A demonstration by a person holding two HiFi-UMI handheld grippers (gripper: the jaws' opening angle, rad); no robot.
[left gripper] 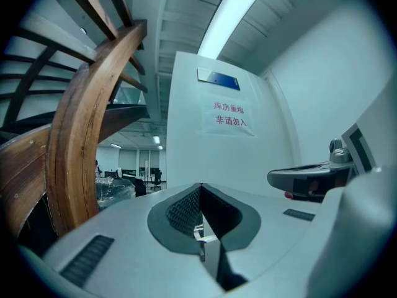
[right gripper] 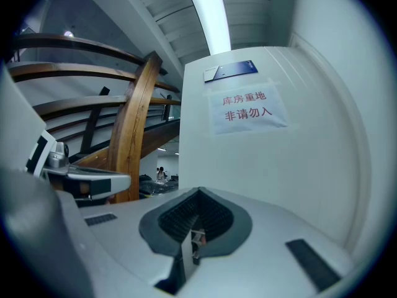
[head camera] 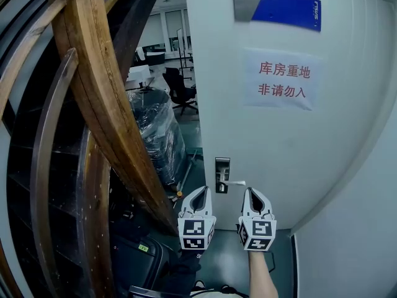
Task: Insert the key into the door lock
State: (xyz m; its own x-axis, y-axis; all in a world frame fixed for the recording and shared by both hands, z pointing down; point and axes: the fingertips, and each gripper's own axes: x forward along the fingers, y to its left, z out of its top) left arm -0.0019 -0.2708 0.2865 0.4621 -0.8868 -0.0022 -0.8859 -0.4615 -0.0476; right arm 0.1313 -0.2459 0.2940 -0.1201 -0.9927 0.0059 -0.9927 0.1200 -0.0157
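Note:
A white door stands ajar ahead of me. Its metal lock plate sits near the door's left edge, and a lever handle points right from it. My left gripper and right gripper hang side by side just short of the plate, both level and both with jaws together. In the left gripper view, the handle shows through the slit of the left gripper. In the right gripper view, a small pale thing sits in the slit of the right gripper; I cannot tell what it is. No key is plain in any view.
Curved wooden stair rails rise close on the left. Through the gap beside the door are a plastic-wrapped load and office chairs. A paper sign and a blue plaque are on the door. A white wall closes the right.

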